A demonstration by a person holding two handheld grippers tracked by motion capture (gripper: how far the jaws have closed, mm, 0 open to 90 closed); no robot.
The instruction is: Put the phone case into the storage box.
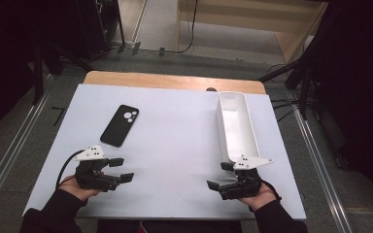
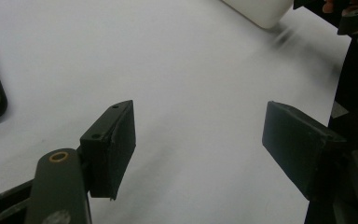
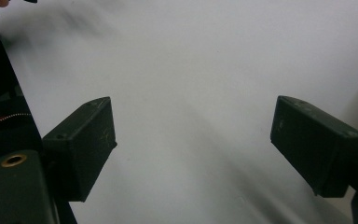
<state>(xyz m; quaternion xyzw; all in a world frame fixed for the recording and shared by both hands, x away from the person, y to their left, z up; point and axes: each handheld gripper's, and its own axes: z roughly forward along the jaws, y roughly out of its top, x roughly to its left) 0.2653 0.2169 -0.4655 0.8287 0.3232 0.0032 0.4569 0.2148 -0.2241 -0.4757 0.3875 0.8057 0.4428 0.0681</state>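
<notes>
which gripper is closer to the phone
Left. The left gripper sits just below the phone; the right gripper is far across the table, beside the white bin.

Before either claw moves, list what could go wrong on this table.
1. The phone lies flat on the table; the open left claw may struggle to get under its thin edges and just push it.
2. The right claw sits close beside the narrow white bin; a sideways swing could knock or tip it.
</notes>
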